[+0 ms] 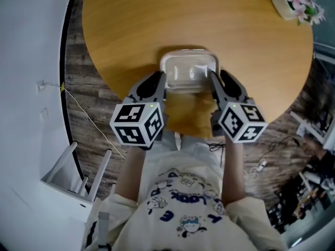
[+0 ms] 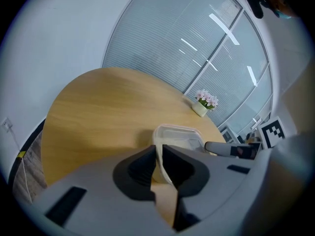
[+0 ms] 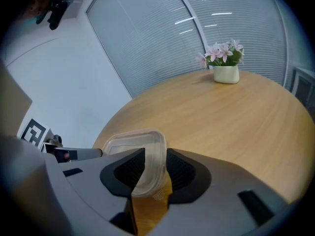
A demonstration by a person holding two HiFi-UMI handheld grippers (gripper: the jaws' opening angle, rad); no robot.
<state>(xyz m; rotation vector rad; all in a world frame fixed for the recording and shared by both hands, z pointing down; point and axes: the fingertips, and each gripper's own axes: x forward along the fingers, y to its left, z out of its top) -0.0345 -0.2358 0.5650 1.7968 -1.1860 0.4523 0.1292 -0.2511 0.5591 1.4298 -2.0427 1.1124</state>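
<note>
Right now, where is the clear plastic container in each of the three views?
Head view: clear plastic container at centre, near the near edge of the table.
Left gripper view: lower middle, rim pinched by the left gripper.
Right gripper view: lower left, rim pinched by the right gripper.
Shared landmark: flower pot.

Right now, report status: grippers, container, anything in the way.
Left gripper shut on container, left rim. Right gripper shut on right rim. Container at near edge of table. Flower pot far across, well apart.

Office meeting room, round table (image 1: 131, 30), glass partition (image 2: 197, 48)
</note>
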